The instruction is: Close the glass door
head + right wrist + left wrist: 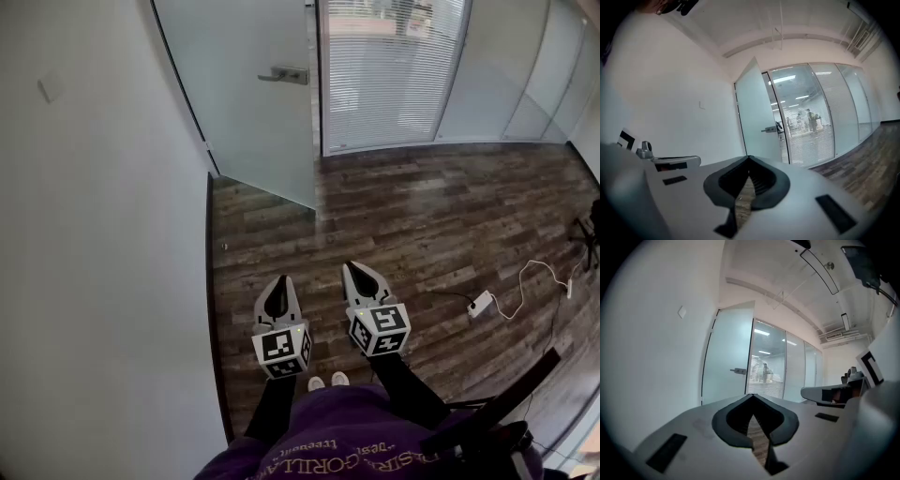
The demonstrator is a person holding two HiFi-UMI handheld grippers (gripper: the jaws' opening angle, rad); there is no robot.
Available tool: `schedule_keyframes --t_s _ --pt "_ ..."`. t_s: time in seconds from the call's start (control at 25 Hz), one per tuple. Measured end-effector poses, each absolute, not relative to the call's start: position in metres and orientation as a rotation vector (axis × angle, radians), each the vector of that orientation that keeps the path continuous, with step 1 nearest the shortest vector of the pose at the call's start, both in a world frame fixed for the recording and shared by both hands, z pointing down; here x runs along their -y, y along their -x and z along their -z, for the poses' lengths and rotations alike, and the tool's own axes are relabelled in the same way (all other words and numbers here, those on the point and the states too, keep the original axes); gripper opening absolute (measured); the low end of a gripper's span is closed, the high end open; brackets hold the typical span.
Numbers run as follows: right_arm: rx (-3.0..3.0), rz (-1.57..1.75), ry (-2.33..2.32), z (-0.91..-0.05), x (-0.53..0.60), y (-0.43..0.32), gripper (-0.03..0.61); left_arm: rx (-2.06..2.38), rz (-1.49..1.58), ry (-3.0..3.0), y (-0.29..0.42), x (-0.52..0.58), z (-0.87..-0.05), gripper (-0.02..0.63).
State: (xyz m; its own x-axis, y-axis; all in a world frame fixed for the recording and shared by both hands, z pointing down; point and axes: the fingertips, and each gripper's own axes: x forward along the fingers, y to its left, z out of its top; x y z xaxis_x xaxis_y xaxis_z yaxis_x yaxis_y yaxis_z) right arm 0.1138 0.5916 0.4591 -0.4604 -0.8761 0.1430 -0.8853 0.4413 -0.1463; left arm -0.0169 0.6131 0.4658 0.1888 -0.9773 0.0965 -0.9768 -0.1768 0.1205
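Note:
The frosted glass door (246, 84) stands swung open ahead, hinged at the white wall on the left, its metal handle (285, 74) near its free edge. It also shows far off in the left gripper view, door (729, 357) with handle (738, 371), and in the right gripper view, door (757, 117) with handle (769, 129). My left gripper (277, 283) and right gripper (357, 270) hover side by side over the wood floor, well short of the door. Both have their jaws together at the tips, with nothing held.
A white wall (94, 234) runs along the left. Glass partitions with blinds (394, 66) close the far side. A white power adapter (480, 303) with a cable (534, 277) lies on the floor at right. A dark stand leg (591, 230) sits at the right edge.

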Motion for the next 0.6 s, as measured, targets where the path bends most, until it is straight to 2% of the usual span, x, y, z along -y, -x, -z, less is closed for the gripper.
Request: schedule_keyframes --t_s 0.6 --pt "2.657 -0.331 -1.595 -0.458 -0.600 -0.109 -0.003 1.924 -0.001 -2.287 0.022 -0.623 -0.464 0.002"
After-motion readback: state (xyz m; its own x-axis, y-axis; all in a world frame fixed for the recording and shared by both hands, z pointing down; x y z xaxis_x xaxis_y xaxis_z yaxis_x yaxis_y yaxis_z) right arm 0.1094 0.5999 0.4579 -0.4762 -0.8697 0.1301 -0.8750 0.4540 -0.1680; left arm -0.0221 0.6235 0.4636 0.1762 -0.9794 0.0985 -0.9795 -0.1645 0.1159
